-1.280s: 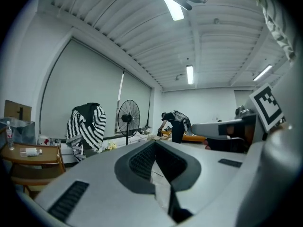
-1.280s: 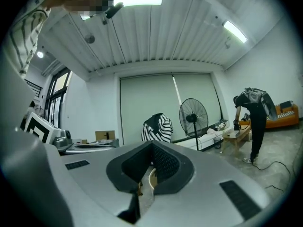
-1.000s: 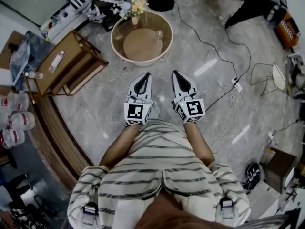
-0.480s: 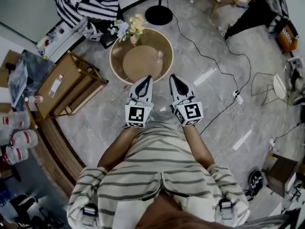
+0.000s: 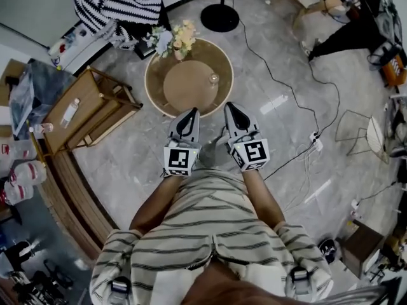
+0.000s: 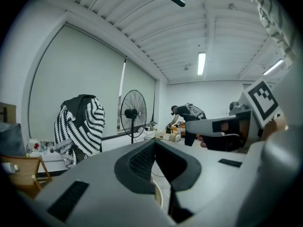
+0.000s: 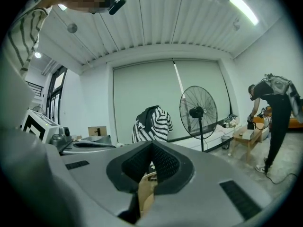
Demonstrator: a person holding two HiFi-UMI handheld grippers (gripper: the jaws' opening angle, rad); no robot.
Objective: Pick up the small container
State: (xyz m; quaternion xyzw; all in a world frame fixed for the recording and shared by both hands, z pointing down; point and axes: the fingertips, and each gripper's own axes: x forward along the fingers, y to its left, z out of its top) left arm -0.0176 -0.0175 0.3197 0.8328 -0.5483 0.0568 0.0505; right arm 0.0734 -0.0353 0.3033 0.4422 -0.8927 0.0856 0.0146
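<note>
A small clear container (image 5: 213, 79) stands on the right part of a round, wood-topped table (image 5: 150, 84), with a vase of flowers (image 5: 175, 38) at the table's far edge. Both grippers are held side by side over the floor, just short of the table's near rim. My left gripper (image 5: 193, 112) is shut with nothing in it, its tips (image 6: 154, 143) meeting. My right gripper (image 5: 229, 106) is shut and empty too, its tips (image 7: 151, 145) pressed together. In both gripper views the jaws hide the container; only a sliver of the table's rim shows below them.
A wooden side rack (image 5: 86, 103) with a bottle (image 5: 68, 110) on it stands left of the table. A standing fan's base (image 5: 219, 18) and a striped garment (image 5: 124, 2) lie beyond the table. Cables (image 5: 286, 84) cross the floor at right. A person (image 7: 277, 122) bends over a low table far right.
The person has stepped forward, so both grippers are now nearer the round table's rim. Both jaws stay shut and empty.
</note>
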